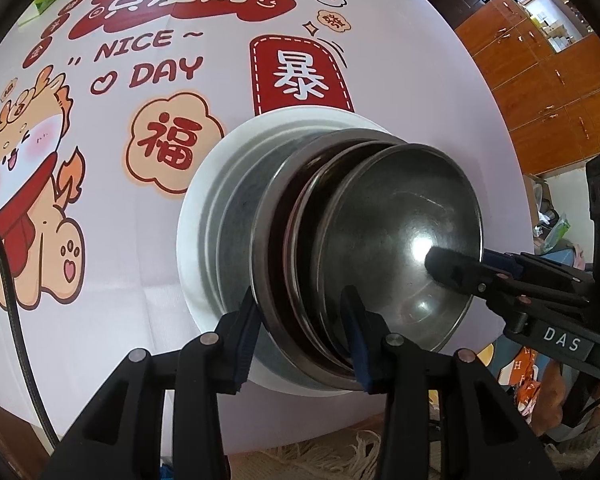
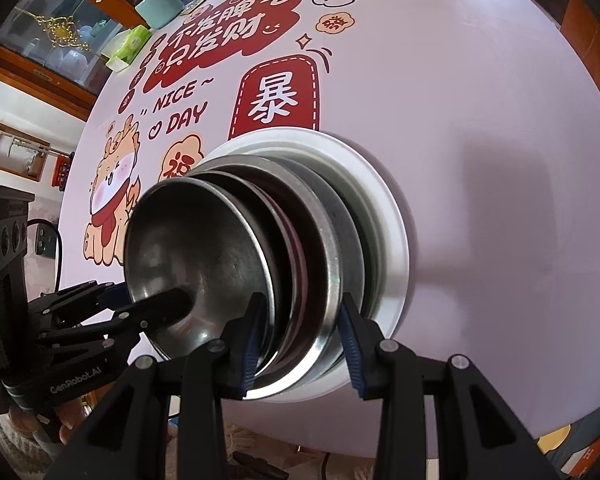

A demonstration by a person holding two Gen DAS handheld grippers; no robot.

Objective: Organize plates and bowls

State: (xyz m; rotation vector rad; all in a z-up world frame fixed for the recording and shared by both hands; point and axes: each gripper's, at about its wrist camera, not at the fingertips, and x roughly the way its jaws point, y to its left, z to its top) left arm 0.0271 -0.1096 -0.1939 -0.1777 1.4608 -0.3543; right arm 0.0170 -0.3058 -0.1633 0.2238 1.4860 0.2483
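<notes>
I am looking down both tools at a stack of dishes sitting near the lower centre of each frame, on the worktop (image 1: 400,60) with its pale printed cloth. The bottom of the stack is a white plate (image 1: 198,216), and nested in it are several steel bowls (image 1: 404,240), their rims fanning out slightly so that they are leaning rather than sitting flush.

My left tool (image 1: 300,328) is reaching in from the bottom edge of the left wrist view, its two blue-padded fingers (image 1: 246,340) straddling the near rims of the stacked bowls. The pads are sitting against the metal on either side, so I am reading it as clenched on the steel bowls at that edge.

My right tool (image 2: 300,332) is doing the same on the opposite side of the stack, seen at the bottom of the right wrist view: its fingers (image 2: 350,344) are bracketing the rims of the bowls, with the pads pressing on them. In each view the other tool is showing at the side of the frame, one finger lying inside the top bowl.

A green tissue box (image 2: 130,42) is lying at the far edge of the worktop, upper left in the frame, well apart from the stack.
</notes>
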